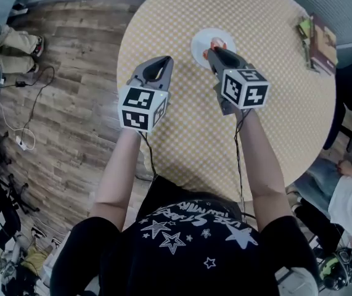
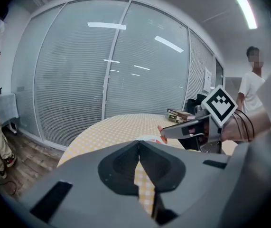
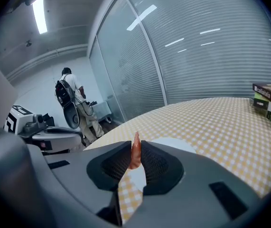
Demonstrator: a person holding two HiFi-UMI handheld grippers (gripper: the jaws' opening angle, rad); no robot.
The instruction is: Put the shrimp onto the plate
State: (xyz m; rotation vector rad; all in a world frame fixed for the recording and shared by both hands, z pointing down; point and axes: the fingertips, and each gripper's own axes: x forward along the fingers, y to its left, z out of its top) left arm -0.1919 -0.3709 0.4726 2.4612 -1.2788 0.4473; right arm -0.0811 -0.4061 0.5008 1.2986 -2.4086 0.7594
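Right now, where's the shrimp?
The shrimp is pinched in the right gripper, at the white plate toward the far side of the round table. The shut left gripper hangs to its left.

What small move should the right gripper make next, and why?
Probably lower the right gripper a little and open it. It is shut on the shrimp, which seems to hang over the white plate and not rest on it yet, so letting go there should land it on the plate.
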